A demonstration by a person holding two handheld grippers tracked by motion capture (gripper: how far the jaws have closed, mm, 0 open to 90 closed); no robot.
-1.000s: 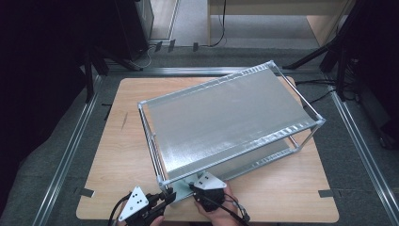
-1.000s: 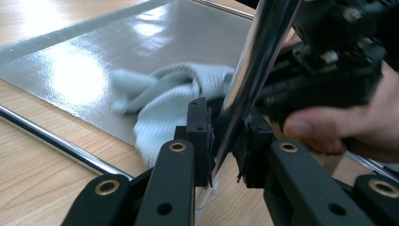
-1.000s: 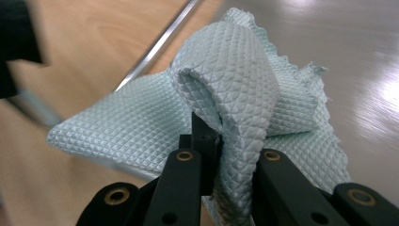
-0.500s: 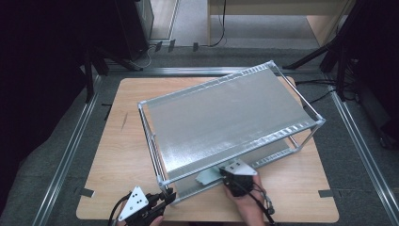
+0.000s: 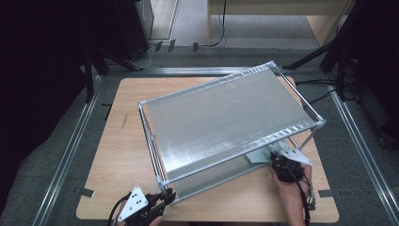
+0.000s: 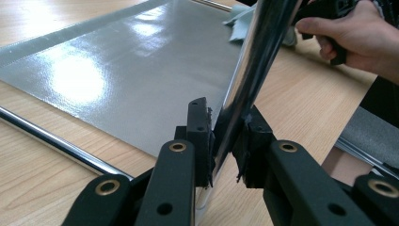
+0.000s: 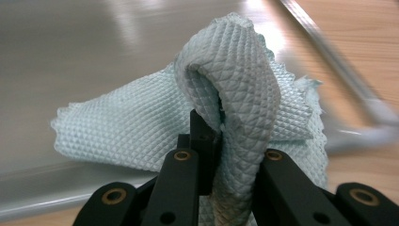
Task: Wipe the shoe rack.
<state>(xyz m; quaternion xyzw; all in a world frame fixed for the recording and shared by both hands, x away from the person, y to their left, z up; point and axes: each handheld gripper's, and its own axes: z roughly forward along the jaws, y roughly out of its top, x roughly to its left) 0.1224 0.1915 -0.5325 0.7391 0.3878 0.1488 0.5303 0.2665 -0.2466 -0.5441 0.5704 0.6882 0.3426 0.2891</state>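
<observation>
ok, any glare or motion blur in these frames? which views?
High view: sharp and evenly lit, only soft sheen on the rack's top shelf. Left gripper view: strong white glare patches on the lower shelf; the chrome post in the left gripper is sharp. Right gripper view: the cloth in the right gripper is crisp, while shelf and rail behind smear.

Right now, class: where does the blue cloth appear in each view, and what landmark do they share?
High view: cloth lower right, at the right tool.
Left gripper view: top edge, behind the chrome post.
Right gripper view: centre.
Shared landmark: silver bottom shelf.
</observation>
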